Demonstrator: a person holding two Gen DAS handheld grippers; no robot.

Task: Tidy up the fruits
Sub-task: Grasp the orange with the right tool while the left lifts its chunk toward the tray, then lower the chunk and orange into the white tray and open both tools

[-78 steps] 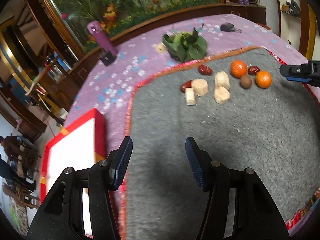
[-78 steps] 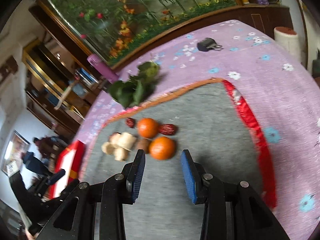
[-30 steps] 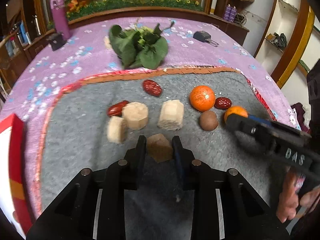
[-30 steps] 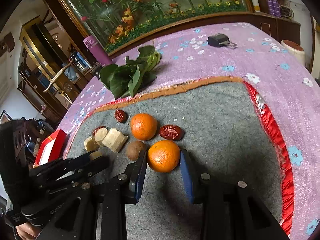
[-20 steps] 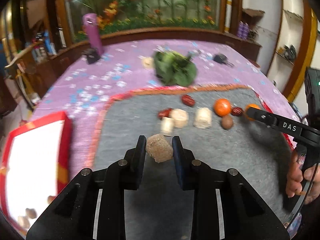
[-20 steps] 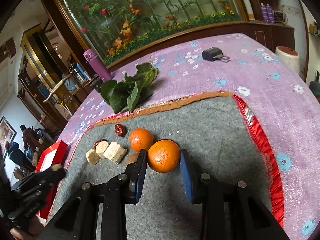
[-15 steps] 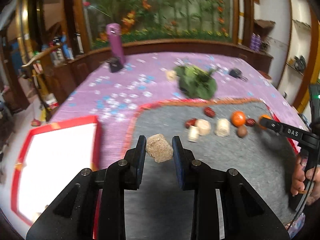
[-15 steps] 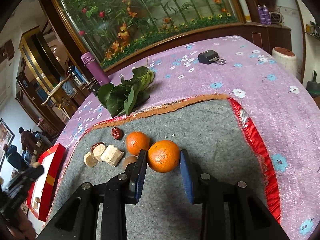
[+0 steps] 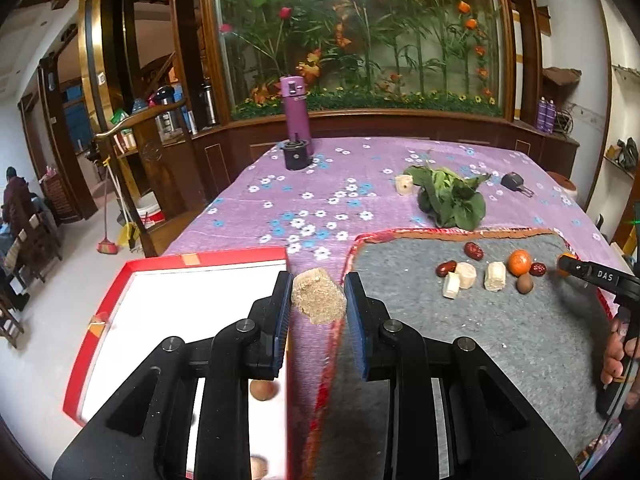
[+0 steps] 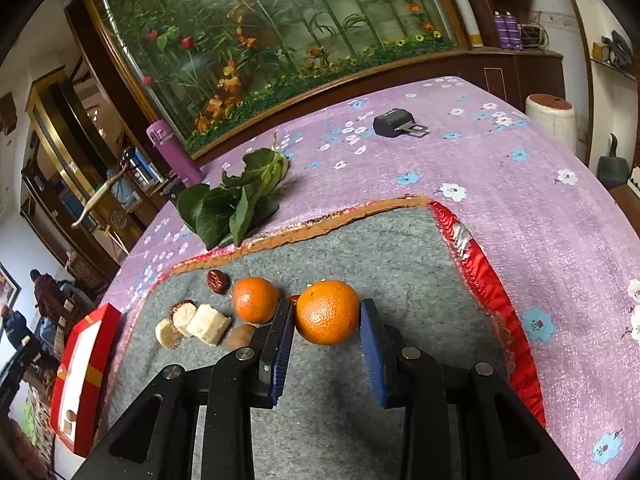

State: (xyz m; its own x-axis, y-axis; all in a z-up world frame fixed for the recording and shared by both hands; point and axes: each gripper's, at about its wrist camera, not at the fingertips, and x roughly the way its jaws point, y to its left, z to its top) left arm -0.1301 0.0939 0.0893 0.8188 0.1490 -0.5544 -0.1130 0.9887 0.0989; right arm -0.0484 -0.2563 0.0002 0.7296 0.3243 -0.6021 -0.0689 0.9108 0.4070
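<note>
My left gripper (image 9: 316, 300) lifted chunk (image 9: 318, 295) off mat, now beside red box (image 9: 120, 280); probably drop next. Right gripper (image 10: 326, 330) fingers clamp orange (image 10: 327, 311).

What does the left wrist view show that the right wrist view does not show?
Only the left wrist view shows the left gripper clamping a tan chunk and a corn piece beside the greens. Only the right wrist view shows the right gripper clamping an orange and a white stool. Both show the red box, leafy greens, purple bottle and grey mat.
</note>
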